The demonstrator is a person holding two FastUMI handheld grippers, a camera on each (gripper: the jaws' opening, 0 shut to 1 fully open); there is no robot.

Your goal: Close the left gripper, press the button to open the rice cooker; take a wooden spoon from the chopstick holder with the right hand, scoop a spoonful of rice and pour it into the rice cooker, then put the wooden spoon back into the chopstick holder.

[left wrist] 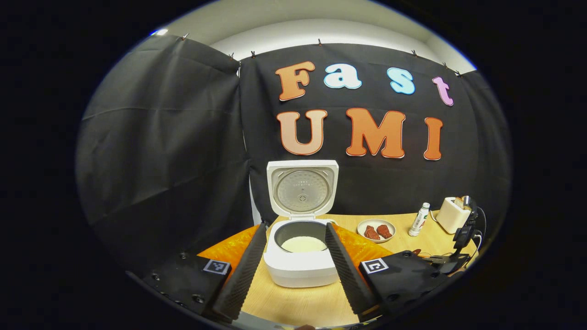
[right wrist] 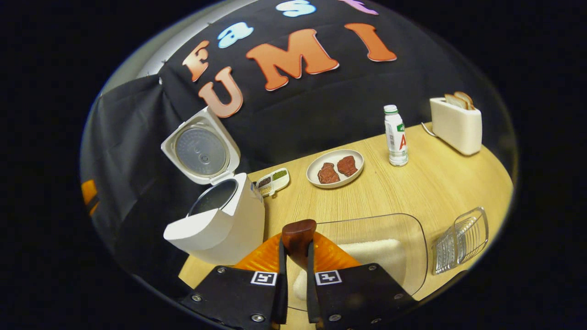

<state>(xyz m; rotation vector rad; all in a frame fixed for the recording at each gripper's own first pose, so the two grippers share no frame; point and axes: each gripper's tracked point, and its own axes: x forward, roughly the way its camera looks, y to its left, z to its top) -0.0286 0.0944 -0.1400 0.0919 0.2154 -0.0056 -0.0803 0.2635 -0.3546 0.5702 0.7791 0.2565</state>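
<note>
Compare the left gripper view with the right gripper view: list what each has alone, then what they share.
Left gripper view alone: white rice inside the cooker's pot, the left gripper open.

Right gripper view alone: the right gripper shut on the wooden spoon, a clear bin of rice, a small seasoning tray, a clear holder.

Shared: open rice cooker, plate of meat, bottle, toaster.
</note>
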